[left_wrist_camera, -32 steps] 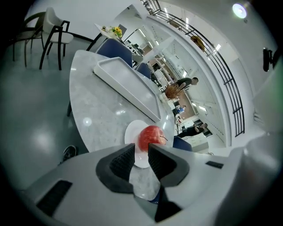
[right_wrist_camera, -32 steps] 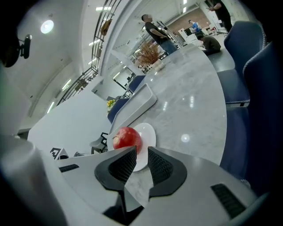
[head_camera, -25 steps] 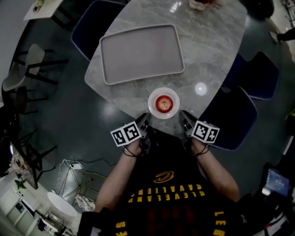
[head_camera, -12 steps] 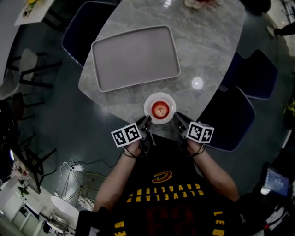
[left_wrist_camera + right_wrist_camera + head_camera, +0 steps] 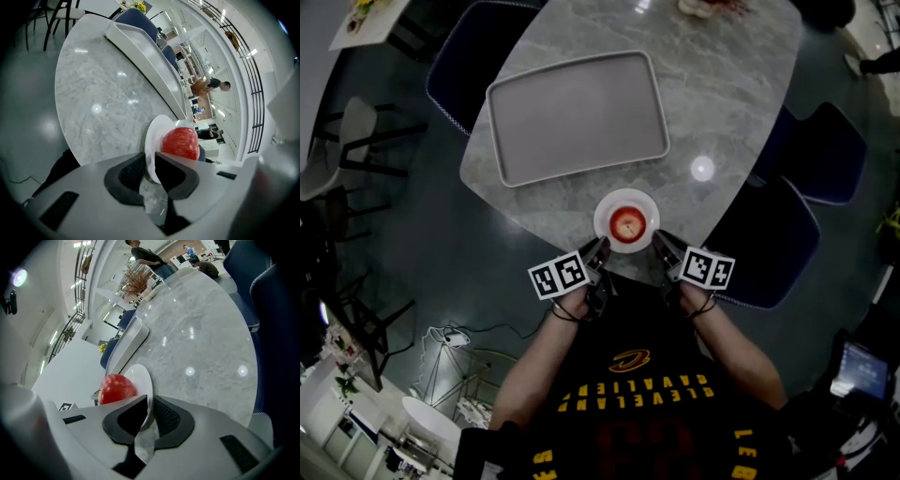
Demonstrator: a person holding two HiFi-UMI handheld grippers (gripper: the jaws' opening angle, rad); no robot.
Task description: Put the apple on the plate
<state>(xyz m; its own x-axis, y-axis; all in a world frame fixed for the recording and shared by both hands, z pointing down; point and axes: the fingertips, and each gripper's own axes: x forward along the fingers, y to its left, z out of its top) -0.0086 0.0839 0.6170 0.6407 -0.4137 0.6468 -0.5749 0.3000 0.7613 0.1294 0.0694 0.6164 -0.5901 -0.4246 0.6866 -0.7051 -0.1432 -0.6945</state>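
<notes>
A red apple [image 5: 627, 225] lies on a small white plate [image 5: 626, 203] at the near edge of the marble table [image 5: 727, 84]. My left gripper [image 5: 598, 249] is shut on the plate's near-left rim. The right gripper [image 5: 660, 246] is shut on its near-right rim. In the left gripper view the plate [image 5: 154, 136] runs edge-on between the jaws of the gripper [image 5: 151, 174], with the apple [image 5: 181, 143] just beyond. The right gripper view mirrors this: plate [image 5: 142, 379] pinched by the gripper [image 5: 147, 416], apple [image 5: 116, 389] to its left. Whether the plate rests on the table or is lifted I cannot tell.
A large grey tray [image 5: 574, 114] lies on the table beyond the plate. Blue chairs stand at the right [image 5: 828, 150], near right [image 5: 769, 246] and far left [image 5: 473, 52] of the table. Some red and white item [image 5: 709, 7] sits at the far edge.
The head view has shifted slightly, and the right gripper has drawn in a little toward the plate. Both grippers stay at the plate's rim; plate and apple have hardly moved on the table.
</notes>
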